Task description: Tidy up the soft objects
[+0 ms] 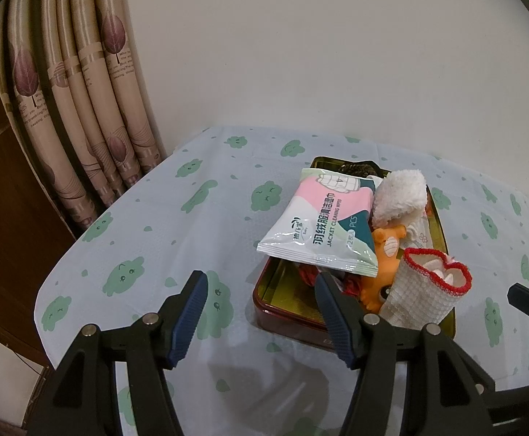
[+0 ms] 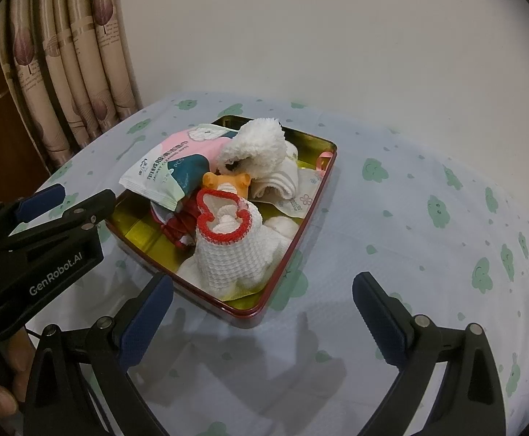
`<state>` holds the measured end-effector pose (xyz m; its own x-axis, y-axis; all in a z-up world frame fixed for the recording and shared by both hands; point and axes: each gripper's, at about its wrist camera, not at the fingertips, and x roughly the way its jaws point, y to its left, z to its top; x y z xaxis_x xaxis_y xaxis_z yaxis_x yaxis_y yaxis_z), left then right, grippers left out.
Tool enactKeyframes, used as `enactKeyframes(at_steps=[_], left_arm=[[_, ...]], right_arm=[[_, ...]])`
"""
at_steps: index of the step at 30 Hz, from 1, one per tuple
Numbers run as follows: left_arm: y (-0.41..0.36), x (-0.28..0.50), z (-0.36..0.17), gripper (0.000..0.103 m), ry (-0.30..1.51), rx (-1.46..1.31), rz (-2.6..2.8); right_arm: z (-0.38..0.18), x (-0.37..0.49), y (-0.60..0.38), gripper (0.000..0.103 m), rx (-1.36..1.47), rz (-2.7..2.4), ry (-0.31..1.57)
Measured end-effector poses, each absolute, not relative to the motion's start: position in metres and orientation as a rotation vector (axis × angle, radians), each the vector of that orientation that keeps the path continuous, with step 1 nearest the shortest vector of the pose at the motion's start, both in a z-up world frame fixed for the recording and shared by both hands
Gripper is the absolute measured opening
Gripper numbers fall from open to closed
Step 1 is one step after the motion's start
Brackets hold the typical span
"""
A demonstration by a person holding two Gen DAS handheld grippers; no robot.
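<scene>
1. Left wrist view: the left gripper is hovering over the tablecloth with its jaws spread wide and nothing between them; its right fingertip is standing in front of the near left corner of the metal tin.
2. The tin is sitting on the cloth right of centre, red outside and gold inside, and the soft things are lying piled in it.
3. A pack of jacket cleaning wipes is lying tilted across the top of the pile, its lower edge jutting out over the tin's left rim.
4. Just right of the pack, a fluffy white cloth is standing up, an orange toy is lying below it, and a white knitted cloth with red trim is sitting at the near right.
5. A beige leaf-print curtain is hanging at the far left.
6. Right wrist view: the right gripper is hanging released, jaws wide apart, empty, just in front of the tin's near corner.
7. The knitted cloth is lying nearest, the toy and the fluffy cloth behind it, the wipes at the left.
8. The left gripper is showing at the left edge, beside the tin.
</scene>
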<state>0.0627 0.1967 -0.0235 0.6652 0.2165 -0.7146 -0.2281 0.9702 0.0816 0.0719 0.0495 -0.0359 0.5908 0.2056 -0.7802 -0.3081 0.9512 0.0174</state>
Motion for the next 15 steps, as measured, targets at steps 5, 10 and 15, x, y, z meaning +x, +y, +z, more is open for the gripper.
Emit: enactKeyframes(at_steps=[5,10,15], left_arm=[[0.1970,0.0626,-0.0235,0.063,0.804,-0.016,0.251],[0.1969,0.0626,-0.0236,0.063,0.805,-0.015,0.248],[0.1968,0.0624,-0.0237,0.063,0.804,-0.015,0.249]], right_arm=[[-0.0372,0.0723,0.0499,0.098,-0.124,0.300,0.895],[-0.0388,0.0716,0.0502,0.098,-0.121,0.300,0.898],[-0.0413,0.0720,0.0506,0.098,-0.118,0.304,0.903]])
